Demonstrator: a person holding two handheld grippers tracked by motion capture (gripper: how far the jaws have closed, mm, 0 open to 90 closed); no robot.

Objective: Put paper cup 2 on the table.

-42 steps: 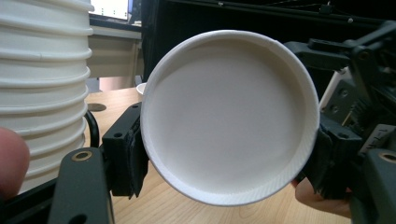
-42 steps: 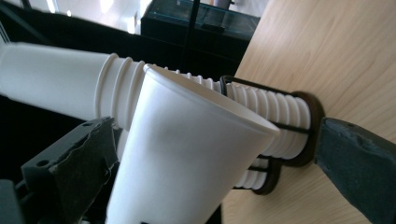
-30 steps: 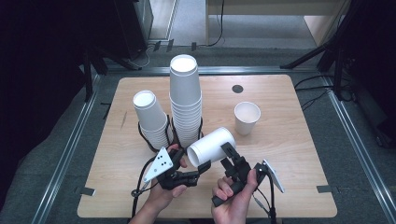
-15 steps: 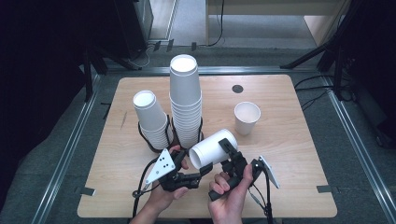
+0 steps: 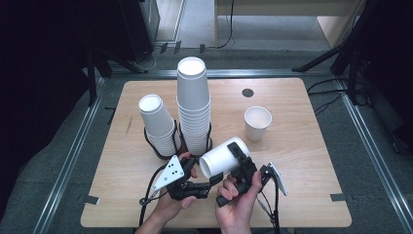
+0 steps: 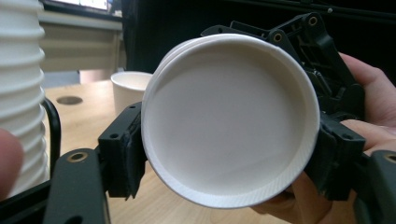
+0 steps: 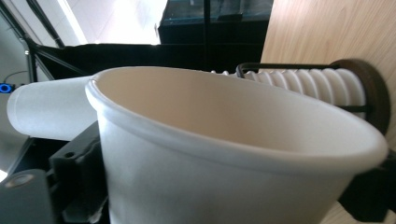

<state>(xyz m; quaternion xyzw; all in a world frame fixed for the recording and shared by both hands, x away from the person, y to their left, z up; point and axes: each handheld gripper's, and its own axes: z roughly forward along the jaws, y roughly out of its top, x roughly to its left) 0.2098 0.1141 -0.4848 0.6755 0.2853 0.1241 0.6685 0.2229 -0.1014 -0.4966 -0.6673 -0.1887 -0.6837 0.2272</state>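
While the paper cup (image 5: 224, 157) lies tilted above the table's (image 5: 311, 165) near edge, my left gripper (image 5: 210, 179) pinching its base and my right gripper (image 5: 239, 157) just closing on its rim, I judge it light, thin-walled, easily crushed, best held gently.

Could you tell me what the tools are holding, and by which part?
A paper cup on its side: left tool, jaws just opening, at its base; right tool, jaws just closing, near its rim.
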